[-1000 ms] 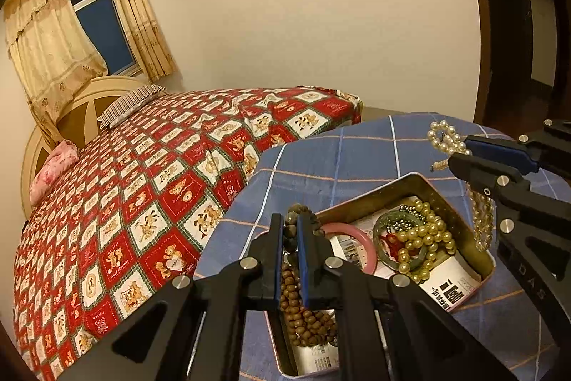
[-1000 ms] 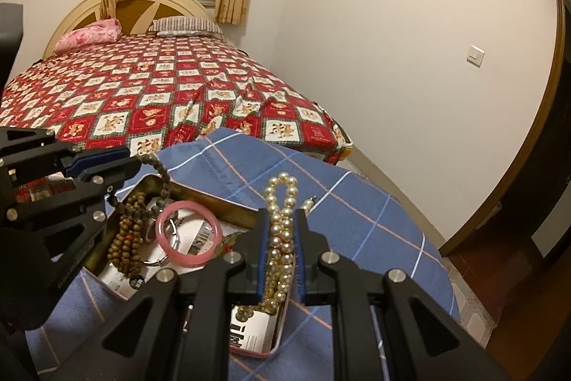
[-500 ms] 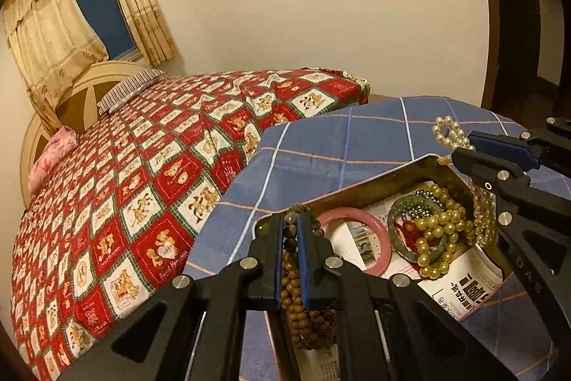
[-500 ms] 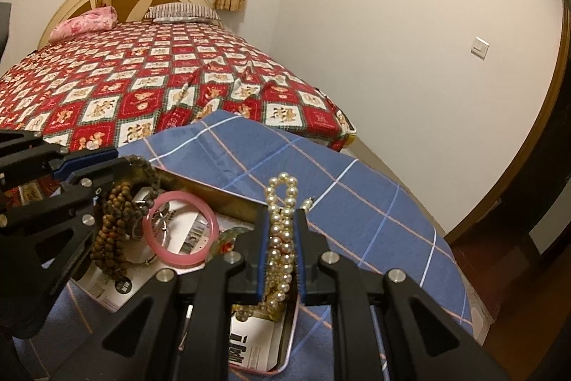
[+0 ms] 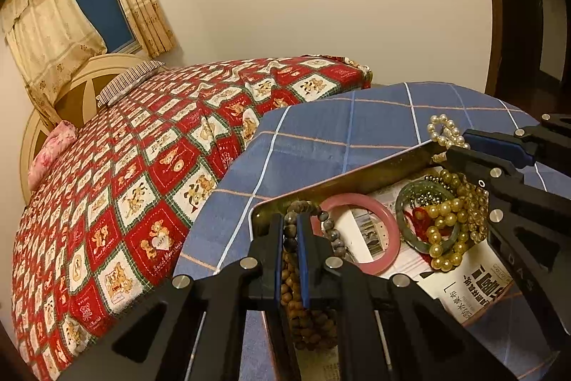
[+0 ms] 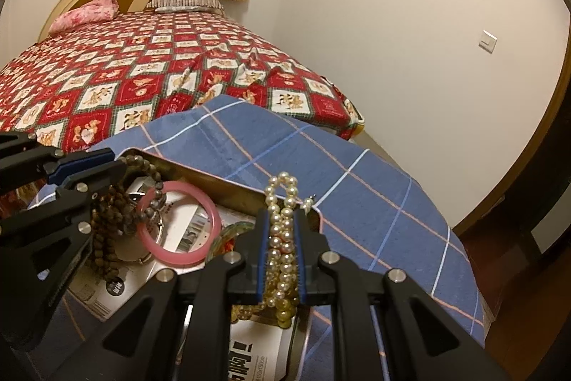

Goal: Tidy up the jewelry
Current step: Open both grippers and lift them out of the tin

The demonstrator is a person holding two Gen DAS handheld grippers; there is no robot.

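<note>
1. We hold a strand in each tool: the left gripper (image 5: 291,231) has its jaws clamped on the wooden bead string (image 5: 303,313), and the right gripper (image 6: 282,231) has its jaws clamped on the pearl necklace (image 6: 282,238).
2. Both strands hang with their long axis running down from the jaws into the metal tin (image 5: 357,172), which sits on the blue checked cloth (image 5: 321,131) over the tabletop.
3. The tin lies directly below and just ahead of both pairs of jaws, so we judge the coming move to be a plain drop rather than a reach sideways.
4. The wooden beads hang over the tin's left end, beside the pink bangle (image 5: 360,234); the pearls hang over its right end, near the green bangle (image 5: 410,224) and gold beads (image 5: 442,238).
5. Neither hand looks clearly nearer; each covers its own end.
</note>
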